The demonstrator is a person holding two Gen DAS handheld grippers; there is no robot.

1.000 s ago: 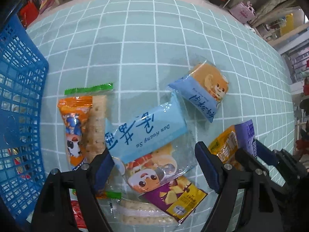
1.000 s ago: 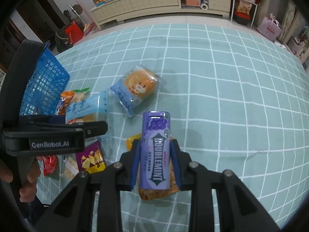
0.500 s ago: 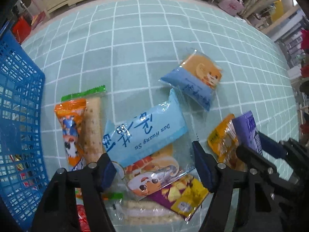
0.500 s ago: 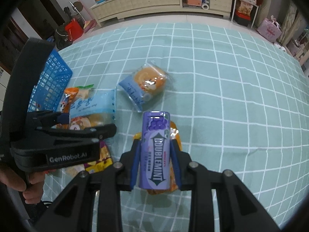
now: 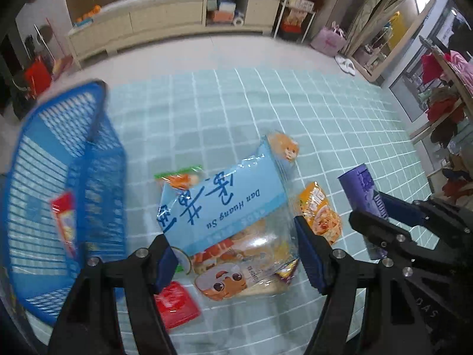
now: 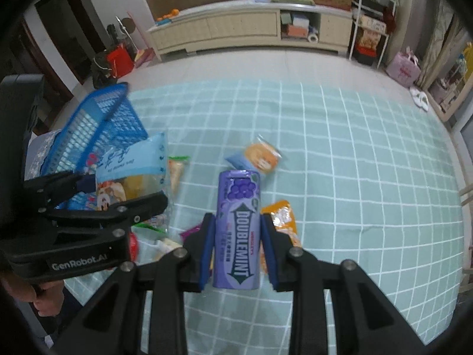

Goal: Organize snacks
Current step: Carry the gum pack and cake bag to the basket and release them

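Observation:
My left gripper (image 5: 236, 254) is shut on a light-blue "Dan Huang Su" pastry packet (image 5: 224, 207) and holds it up off the teal checked cloth (image 5: 224, 112). The same packet (image 6: 133, 162) shows in the right wrist view, in front of the blue basket (image 6: 97, 127). My right gripper (image 6: 236, 251) is shut on a purple Doublemint gum pack (image 6: 239, 227), also raised. The basket (image 5: 59, 192) stands to the left with a red packet (image 5: 65, 222) inside.
On the cloth lie a small bun packet (image 6: 257, 159), an orange packet (image 6: 283, 219), a green-topped biscuit packet (image 6: 176, 171) and a red packet (image 5: 174, 301). A long low cabinet (image 6: 251, 29) runs along the far wall. A person's hand (image 6: 44, 298) holds the left gripper.
The left jaws narrowed onto the blue packet and lifted it off the pile. The right gripper rose with the gum pack. Both views now look farther across the room.

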